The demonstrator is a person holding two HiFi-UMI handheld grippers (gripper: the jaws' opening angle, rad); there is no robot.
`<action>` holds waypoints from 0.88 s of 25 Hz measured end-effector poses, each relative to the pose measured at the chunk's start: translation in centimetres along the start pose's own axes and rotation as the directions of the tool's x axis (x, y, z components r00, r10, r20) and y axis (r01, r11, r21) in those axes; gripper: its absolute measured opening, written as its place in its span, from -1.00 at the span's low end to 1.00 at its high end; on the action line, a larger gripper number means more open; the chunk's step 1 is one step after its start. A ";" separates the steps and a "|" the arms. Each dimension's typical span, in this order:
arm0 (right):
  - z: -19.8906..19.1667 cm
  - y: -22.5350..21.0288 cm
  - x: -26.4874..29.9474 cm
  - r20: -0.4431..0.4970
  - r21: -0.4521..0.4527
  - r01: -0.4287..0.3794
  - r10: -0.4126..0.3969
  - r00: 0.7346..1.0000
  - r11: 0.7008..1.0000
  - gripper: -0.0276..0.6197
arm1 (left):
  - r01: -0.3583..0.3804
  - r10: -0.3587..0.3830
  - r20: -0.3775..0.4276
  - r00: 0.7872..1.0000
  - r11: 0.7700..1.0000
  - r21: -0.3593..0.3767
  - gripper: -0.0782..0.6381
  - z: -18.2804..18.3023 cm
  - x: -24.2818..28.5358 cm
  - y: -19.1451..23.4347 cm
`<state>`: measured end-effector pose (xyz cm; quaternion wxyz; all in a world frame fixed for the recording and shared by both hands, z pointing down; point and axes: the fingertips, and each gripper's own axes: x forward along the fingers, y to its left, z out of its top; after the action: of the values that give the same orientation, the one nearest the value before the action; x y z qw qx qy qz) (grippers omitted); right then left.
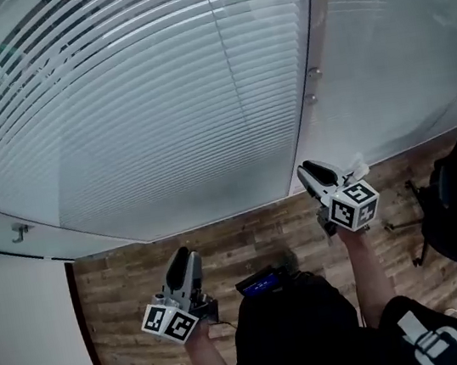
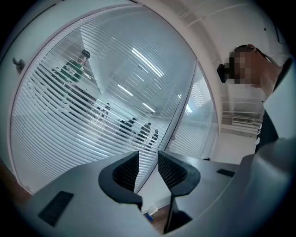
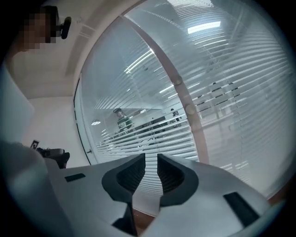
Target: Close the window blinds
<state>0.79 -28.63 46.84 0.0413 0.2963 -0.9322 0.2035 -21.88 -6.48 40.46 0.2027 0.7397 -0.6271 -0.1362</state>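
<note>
The blinds (image 1: 156, 103) hang full-length over the glass wall in front of the person. Across the lower part the slats look flat and pale, but toward the upper left dark gaps show between them, and the left gripper view shows people through them, so the blinds are not fully shut.

The left gripper (image 1: 182, 258) is held low over the floor (image 1: 122, 271), well short of the glass. Its jaws stand a little apart with nothing between them. The right gripper (image 1: 308, 172) sits higher, near the foot of the post (image 1: 313, 35) that divides the two panes. Its jaws show a narrow gap too and are likewise empty.

The step in hand looks like the approach, since neither gripper touches anything. Two small knobs (image 1: 312, 74) sit on the post above the right gripper. If they tilt the slats – that cannot be told from here – the next move would be to raise the right gripper, widen its jaws round a knob, clamp and turn. The knobs are small, so the jaws would need careful lining up.
</note>
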 end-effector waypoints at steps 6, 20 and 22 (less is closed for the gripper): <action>1.9 -3.0 0.5 0.006 -0.096 0.116 -0.116 0.993 0.989 -0.63 | -0.004 0.002 -0.048 0.999 1.000 -0.028 -0.40 -0.3 3.3 1.9; 15.2 -4.8 1.0 0.249 -0.555 0.578 -0.544 0.801 0.598 -0.63 | 0.179 -0.179 -0.010 0.984 0.982 -0.061 -0.40 4.1 8.3 9.4; 16.5 -5.1 1.4 0.261 -0.606 0.602 -0.585 0.768 0.520 -0.63 | 0.184 -0.185 -0.007 0.983 0.981 -0.058 -0.40 4.8 8.2 10.5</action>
<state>3.23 -39.84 33.87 0.1985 0.5634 -0.7841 -0.1686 -31.75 -16.52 41.64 0.2140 0.7893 -0.5505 -0.1679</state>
